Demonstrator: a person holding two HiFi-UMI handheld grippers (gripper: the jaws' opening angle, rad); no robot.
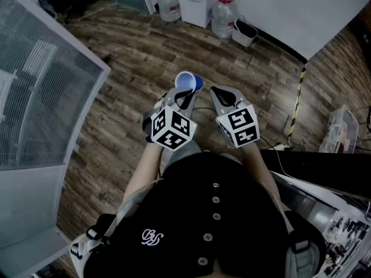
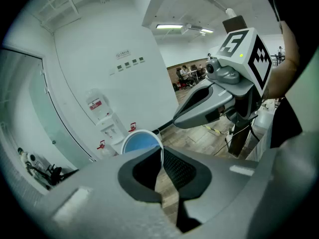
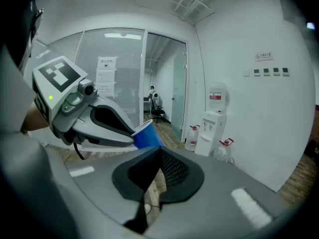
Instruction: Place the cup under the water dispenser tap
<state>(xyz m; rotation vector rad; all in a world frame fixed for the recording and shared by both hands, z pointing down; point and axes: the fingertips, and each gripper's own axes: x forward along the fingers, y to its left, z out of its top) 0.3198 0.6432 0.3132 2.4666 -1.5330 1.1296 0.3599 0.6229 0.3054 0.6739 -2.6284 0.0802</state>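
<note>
L gripper [image 1: 184, 96] w/ blue cup [image 1: 186, 82] in jaws, R gripper [image 1: 224, 92] just beside; water dispenser [image 1: 194, 3] well ahead.

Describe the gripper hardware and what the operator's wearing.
Left gripper and right gripper: matching grey moulded shells, black mesh-textured pads inside the jaws, each topped with a white cube of black square markers. A thin black cable hangs off the left one. Operator wears a black buttoned top with small white embroidery.

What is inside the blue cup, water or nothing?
Nothing, it looks empty. The left gripper view looks straight into the blue cup and shows only its bare blue inside, with no water.
</note>
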